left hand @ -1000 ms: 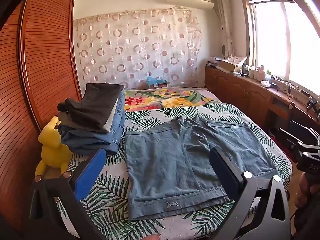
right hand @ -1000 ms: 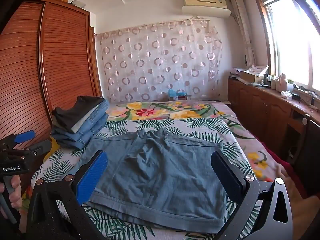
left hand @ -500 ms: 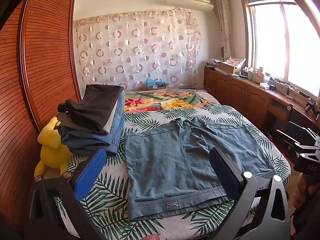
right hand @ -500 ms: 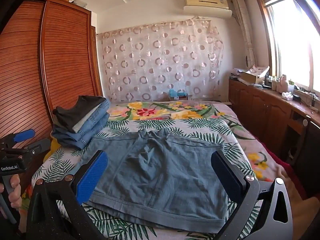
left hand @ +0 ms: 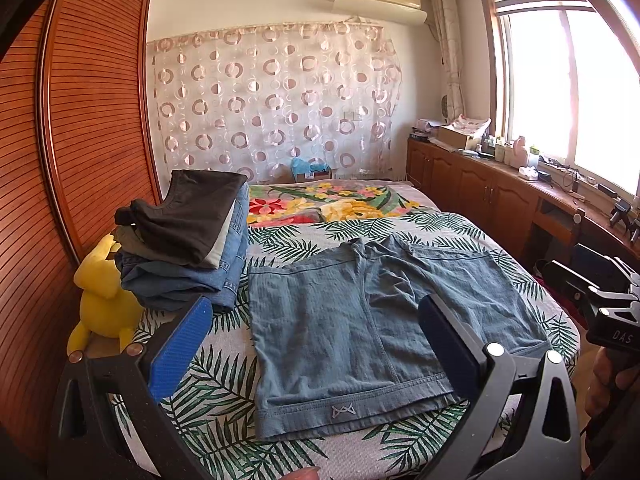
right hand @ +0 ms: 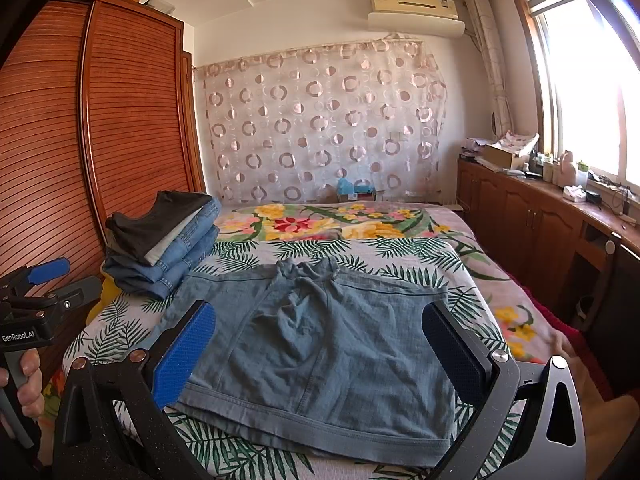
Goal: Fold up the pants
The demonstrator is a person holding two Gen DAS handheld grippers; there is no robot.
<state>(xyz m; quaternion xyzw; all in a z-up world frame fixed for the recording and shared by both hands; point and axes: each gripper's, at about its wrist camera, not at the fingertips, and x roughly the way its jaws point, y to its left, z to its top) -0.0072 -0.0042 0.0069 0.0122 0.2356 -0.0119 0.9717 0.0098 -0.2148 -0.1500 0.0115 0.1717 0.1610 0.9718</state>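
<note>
Blue denim shorts (left hand: 352, 332) lie spread flat on the leaf-print bed (left hand: 224, 392), waistband toward me, both legs pointing to the far end. In the right wrist view the shorts (right hand: 320, 352) fill the middle of the bed. My left gripper (left hand: 310, 344) hovers open above the waistband's left part, touching nothing. My right gripper (right hand: 320, 344) hangs open over the waistband's right part, also empty. Each gripper shows in the other's view at the edge: the right gripper (left hand: 612, 320) and the left gripper (right hand: 32, 300), held in a hand.
A stack of folded clothes (left hand: 188, 240) sits at the bed's left side, with a yellow plush toy (left hand: 100, 304) beside it by the wooden wardrobe (left hand: 80, 140). Wooden cabinets (left hand: 500, 200) under the window line the right wall. A floral blanket (left hand: 328, 204) covers the far end.
Both cameras have tilted up slightly, so the shorts sit a little lower in the frames. The shorts have not moved and both grippers stay open.
</note>
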